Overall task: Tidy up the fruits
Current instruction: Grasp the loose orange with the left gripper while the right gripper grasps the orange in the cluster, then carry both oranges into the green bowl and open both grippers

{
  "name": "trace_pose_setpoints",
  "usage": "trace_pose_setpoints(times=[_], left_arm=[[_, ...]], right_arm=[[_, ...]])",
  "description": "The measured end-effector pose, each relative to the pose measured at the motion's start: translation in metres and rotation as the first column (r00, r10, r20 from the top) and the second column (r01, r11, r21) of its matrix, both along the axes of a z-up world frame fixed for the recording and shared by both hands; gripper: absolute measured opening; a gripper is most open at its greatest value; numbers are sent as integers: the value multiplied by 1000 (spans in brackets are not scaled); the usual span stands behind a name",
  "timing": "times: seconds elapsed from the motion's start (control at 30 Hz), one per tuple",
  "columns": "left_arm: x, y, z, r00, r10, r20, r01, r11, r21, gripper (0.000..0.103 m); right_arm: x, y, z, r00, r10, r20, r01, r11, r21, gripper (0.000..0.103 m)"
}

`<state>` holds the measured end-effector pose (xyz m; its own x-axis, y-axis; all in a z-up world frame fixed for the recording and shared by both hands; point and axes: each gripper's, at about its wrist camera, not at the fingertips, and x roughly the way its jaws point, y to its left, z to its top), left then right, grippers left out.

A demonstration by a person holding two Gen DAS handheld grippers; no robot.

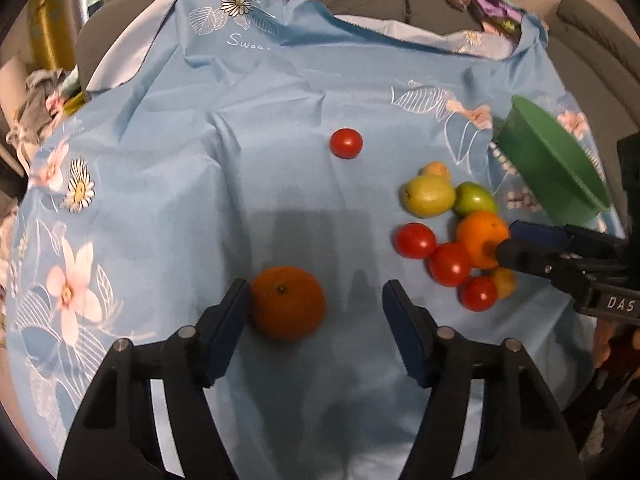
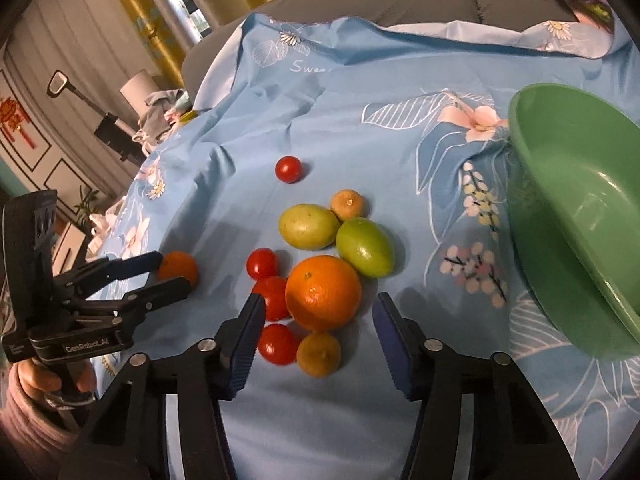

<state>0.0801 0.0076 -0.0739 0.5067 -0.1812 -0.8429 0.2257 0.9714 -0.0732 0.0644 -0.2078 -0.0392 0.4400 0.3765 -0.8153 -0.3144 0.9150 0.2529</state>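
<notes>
Nearby, green bowl (image 2: 568,216) fruitless — both hand-held grippers (image 1: 316,300) (image 2: 318,312) apart, straddling oranges (image 1: 287,302) (image 2: 323,292).

The left wrist camera looked steeply down along its tool (image 1: 316,300) from close above the blue flowered cloth (image 1: 200,168), with the fruit cluster to its right. The right wrist camera faced likewise from close over that cluster (image 2: 320,264). Both views shared the cloth, the fruits, the green bowl (image 2: 576,216) and each other's tool.
</notes>
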Motion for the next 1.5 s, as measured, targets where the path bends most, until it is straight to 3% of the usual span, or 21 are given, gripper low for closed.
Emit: trace_pose_setpoints(times=[0.2, 0.33, 0.47, 0.77, 1.0, 1.5], left_arm=[[8, -16, -10, 998, -59, -16, 61, 986, 156, 65], [14, -17, -22, 992, -95, -81, 109, 974, 197, 43], [18, -2, -19, 994, -68, -90, 76, 993, 85, 42], [7, -1, -13, 994, -70, -86, 70, 998, 2, 41], [-16, -6, 7, 994, -85, -65, 80, 994, -69, 41], [-26, -53, 61, 988, -150, 32, 152, 983, -107, 41]], right_arm=[[14, 0, -9, 1000, -8, -24, 8, 1000, 4, 57], [19, 2, -15, 999, 0, -49, 1, 1000, 11, 52], [21, 1, -19, 998, -2, -56, 3, 1000, 29, 48], [17, -5, -18, 999, -19, -46, 22, 998, 61, 47], [1, -18, 5, 999, -43, -3, 43, 993, 108, 47], [-28, -56, 56, 985, -117, 129, 91, 977, 193, 47]])
